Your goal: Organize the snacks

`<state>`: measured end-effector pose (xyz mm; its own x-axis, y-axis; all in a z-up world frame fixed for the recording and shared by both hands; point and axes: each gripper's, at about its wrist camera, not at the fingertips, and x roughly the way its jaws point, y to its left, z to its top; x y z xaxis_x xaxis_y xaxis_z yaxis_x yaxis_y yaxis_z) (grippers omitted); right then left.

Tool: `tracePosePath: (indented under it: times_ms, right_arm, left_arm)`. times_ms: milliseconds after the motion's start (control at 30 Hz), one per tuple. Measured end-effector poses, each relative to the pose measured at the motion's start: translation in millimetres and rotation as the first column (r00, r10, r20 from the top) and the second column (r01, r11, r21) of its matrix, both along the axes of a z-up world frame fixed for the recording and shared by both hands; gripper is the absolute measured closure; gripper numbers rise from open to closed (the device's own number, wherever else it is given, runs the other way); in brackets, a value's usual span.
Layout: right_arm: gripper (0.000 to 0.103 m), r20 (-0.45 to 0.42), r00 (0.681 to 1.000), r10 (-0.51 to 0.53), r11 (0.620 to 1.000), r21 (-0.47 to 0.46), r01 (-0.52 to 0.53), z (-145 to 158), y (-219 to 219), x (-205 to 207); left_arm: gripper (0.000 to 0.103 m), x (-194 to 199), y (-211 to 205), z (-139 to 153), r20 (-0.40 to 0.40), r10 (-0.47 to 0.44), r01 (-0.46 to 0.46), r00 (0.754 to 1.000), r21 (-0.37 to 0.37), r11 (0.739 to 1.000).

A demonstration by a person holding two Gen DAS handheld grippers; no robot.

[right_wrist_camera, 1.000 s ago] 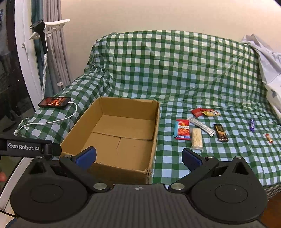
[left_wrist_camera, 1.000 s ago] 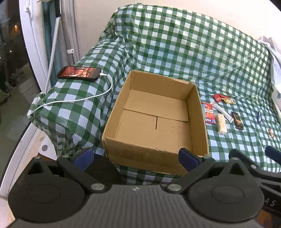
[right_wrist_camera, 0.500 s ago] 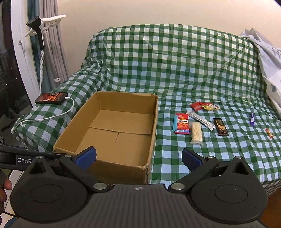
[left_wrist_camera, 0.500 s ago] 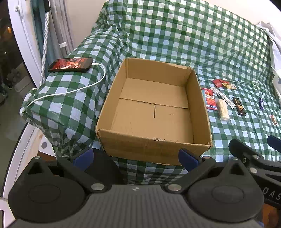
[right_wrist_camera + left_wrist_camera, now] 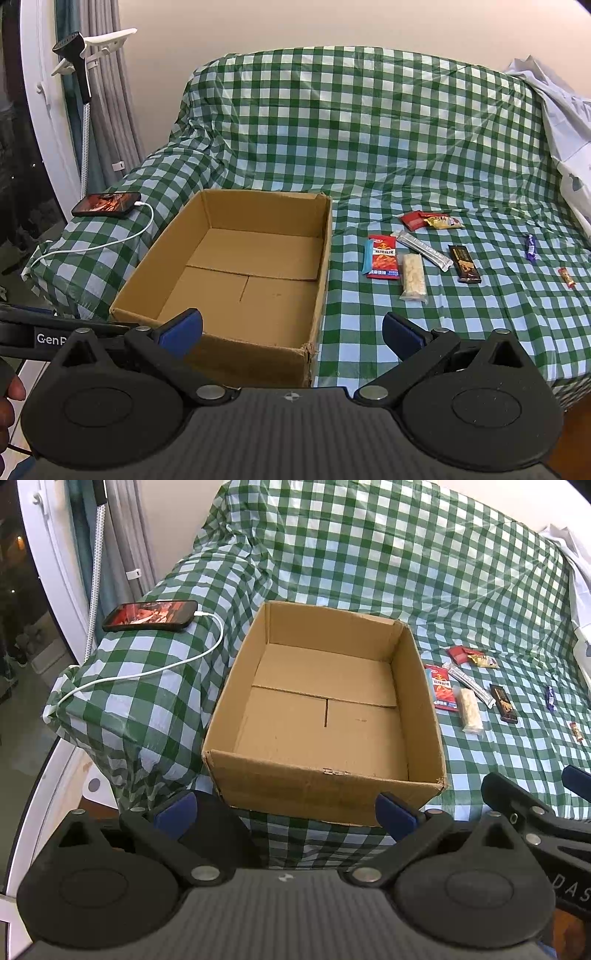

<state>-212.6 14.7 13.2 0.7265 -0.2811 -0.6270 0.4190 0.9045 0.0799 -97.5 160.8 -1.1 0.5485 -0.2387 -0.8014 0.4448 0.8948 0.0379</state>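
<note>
While both tools are hovering short of the sofa, you are holding the left gripper (image 5: 284, 808) and the right gripper (image 5: 291, 334) with their jaws spread wide and nothing between them. The cardboard box (image 5: 317, 280) is sitting empty on the checked cover (image 5: 369, 147), its near wall overhanging the seat's front edge in the left wrist view. The snacks are lying loose on the cover to the box's right: a red packet (image 5: 384, 256) just beside the box wall, a pale rice bar (image 5: 413, 277) touching its right edge, a silver stick (image 5: 424, 250), a dark chocolate bar (image 5: 464, 264), a red-and-yellow pair (image 5: 430, 220) farther back, and a purple candy (image 5: 530, 247) and a small red candy (image 5: 567, 277) well apart to the right. No snack is in the box yet — the sorting appears not to have begun. Risks, in my judgement: the flat wrappers are giving the fingers little edge, so a shallow pinch may be snagging the slack cover instead; the two touching packets may be coming up together; a nudge on the overhanging box could be tipping it off the seat. A phone (image 5: 149, 614) is charging on the armrest, clear of the work.
</note>
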Motion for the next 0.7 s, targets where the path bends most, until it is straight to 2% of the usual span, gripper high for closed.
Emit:
tracePosePath:
  times_ms: [700]
  right_arm:
    - [0.000, 0.009, 1.000, -0.007, 1.000, 0.002, 0.007, 4.3, 3.1, -1.0]
  left_arm:
    - [0.000, -2.6, 4.0, 3.1, 0.003, -0.002, 0.002, 1.000, 0.009, 1.000]
